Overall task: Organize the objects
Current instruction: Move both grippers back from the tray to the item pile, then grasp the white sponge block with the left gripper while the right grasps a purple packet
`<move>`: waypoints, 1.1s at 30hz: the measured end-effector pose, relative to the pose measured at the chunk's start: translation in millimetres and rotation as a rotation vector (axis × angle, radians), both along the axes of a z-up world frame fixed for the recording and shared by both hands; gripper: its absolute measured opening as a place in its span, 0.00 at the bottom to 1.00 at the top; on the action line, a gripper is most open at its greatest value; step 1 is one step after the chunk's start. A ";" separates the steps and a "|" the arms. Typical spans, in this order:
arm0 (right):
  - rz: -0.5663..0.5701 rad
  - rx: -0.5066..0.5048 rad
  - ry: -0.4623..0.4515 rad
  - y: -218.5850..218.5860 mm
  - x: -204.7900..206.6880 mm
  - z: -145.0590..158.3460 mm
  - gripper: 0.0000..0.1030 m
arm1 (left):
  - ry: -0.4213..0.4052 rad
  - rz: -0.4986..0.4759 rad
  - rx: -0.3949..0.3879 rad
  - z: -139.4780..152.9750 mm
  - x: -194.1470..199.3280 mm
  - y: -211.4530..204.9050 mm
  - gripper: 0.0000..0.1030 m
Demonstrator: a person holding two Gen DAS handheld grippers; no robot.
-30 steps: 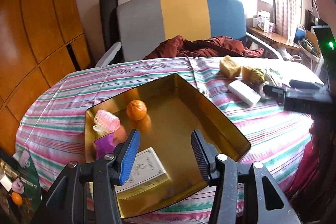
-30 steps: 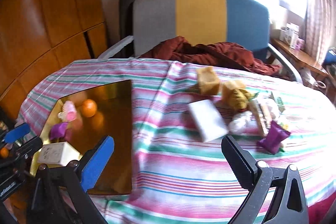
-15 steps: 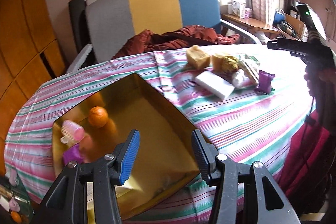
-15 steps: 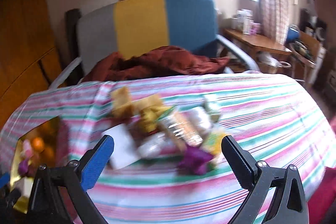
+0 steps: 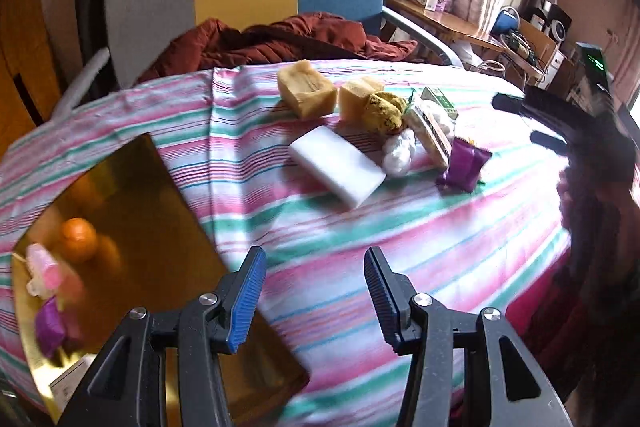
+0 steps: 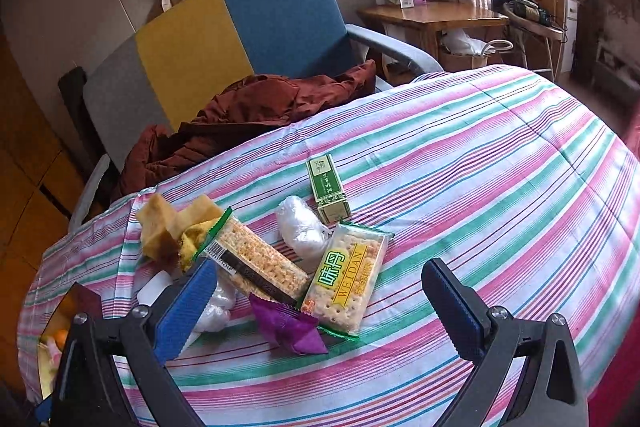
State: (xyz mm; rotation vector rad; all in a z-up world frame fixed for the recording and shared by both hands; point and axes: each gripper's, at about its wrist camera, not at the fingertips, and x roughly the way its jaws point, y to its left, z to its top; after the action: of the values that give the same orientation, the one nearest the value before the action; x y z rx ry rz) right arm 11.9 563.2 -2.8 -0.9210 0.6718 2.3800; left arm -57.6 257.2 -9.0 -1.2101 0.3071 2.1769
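My left gripper (image 5: 314, 291) is open and empty, low over the striped cloth just right of the gold tray (image 5: 132, 187). In the tray lie an orange (image 5: 78, 233), a pink curler (image 5: 44, 267) and a purple packet (image 5: 50, 323). My right gripper (image 6: 320, 311) is open wide above a heap: a purple packet (image 6: 288, 327), two cracker packs (image 6: 346, 279), a white bag (image 6: 302, 227), a green box (image 6: 328, 187), tan sponges (image 6: 160, 223). A white block (image 5: 338, 167) lies left of the heap. Neither gripper touches anything.
A grey, yellow and blue chair (image 6: 240, 27) with a red-brown garment (image 6: 248, 111) stands behind the table. A wooden side table (image 6: 432, 15) with boxes is at the back right. The striped cloth (image 6: 500, 167) drops off at the right edge.
Both views have swung right. My left gripper has left the tray for the cloth beside it. My right gripper has moved over the heap and rolled. Both stay open.
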 end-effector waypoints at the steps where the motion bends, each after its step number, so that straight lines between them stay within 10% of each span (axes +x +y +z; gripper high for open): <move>1: 0.001 -0.001 0.004 -0.4 0.4 0.3 1.00 | -0.009 0.004 -0.002 -1.3 -5.0 7.1 0.50; 16: 0.007 -0.097 0.076 9.5 7.5 0.7 1.00 | -0.266 0.185 0.036 -52.0 -90.0 78.2 0.64; 33: -0.018 -0.205 0.106 25.7 11.4 -7.7 1.00 | -0.207 0.227 -0.049 -79.0 -116.0 110.9 0.75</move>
State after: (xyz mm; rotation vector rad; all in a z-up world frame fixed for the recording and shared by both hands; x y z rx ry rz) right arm 23.4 588.9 -10.5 -0.8717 0.9758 2.3896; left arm -173.6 368.1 -88.0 -1.5493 0.1412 2.2178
